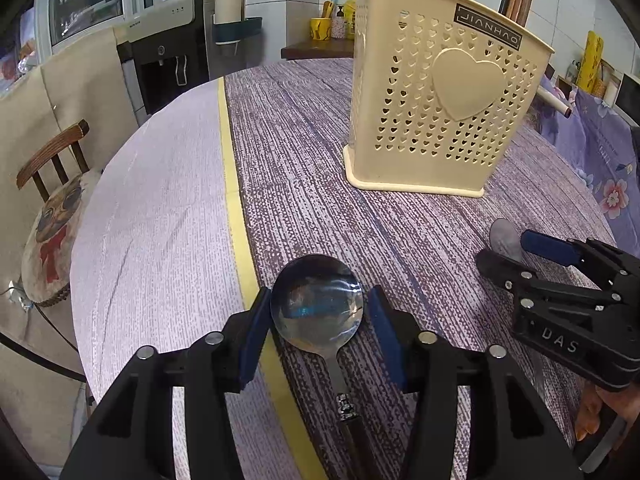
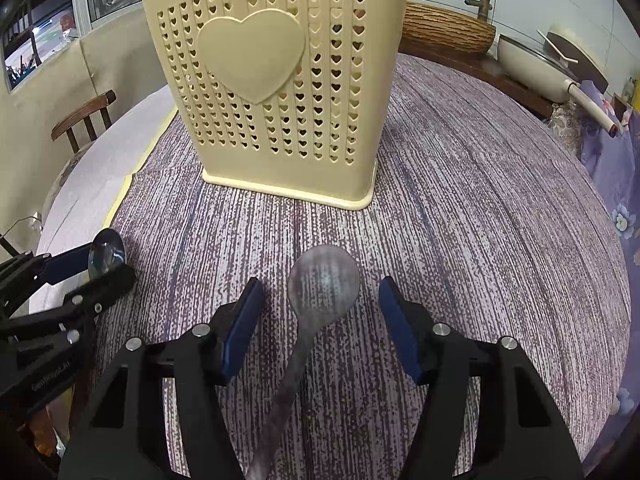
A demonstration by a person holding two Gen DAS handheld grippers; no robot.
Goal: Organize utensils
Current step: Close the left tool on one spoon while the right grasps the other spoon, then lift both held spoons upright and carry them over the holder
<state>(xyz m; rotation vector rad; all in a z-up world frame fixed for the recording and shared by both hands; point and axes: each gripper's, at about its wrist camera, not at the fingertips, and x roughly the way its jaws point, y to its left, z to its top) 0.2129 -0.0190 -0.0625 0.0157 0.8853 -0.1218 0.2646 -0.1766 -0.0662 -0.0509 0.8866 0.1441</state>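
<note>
In front of the cream utensil holder (image 1: 440,92) on the tabletop (image 1: 160,220), left tongs (image 1: 318,332) seem released around the shiny spoon (image 1: 316,304); right tongs (image 2: 320,320) released around the dull spoon (image 2: 324,284).

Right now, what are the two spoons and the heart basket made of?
Left spoon: polished metal, probably steel, since its bowl mirrors the room. Right spoon: duller brushed metal, it seems, with soft reflections. Heart basket: cream moulded plastic, matte, with punched heart holes.

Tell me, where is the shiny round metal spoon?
In the left wrist view, the shiny round metal spoon lies on the purple tablecloth between the left gripper's blue pads, beside the yellow stripe.
</note>
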